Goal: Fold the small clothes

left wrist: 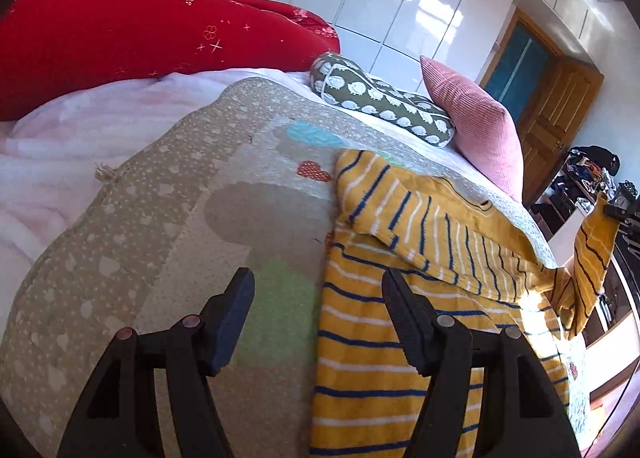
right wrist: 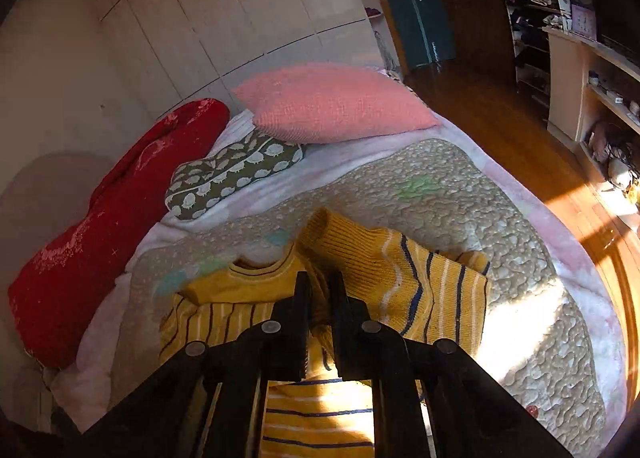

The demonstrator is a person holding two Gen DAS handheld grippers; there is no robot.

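- My right claw (right wrist: 319, 290) is pinched nearly shut on a sleeve (right wrist: 384, 258) of the yellow striped sweater (right wrist: 316, 414); the knit bunches between its fingers and the cuff drapes ahead of the tips.
- My left claw (left wrist: 318, 290) is wide open and holds nothing. It hovers over the sweater's edge, one finger above the quilt (left wrist: 160, 218), the other above the stripes.
- The sweater lies flat on the quilt straight below and ahead of both claws, collar (right wrist: 256, 264) just ahead-left of my right fingers, the other sleeve already laid across the chest.
- The step, as I judge it, is carrying this sleeve inward over the body.
- To do it well I should keep the pinch firm, lift only enough to clear the body, and lay the sleeve straight across so its fold line follows the side seam.
- My left claw could press the body down near its edge so the knit does not drag.
- Letting go too high risks a crumpled sleeve.
- The pillows (right wrist: 332, 102) sit well ahead, out of the way.
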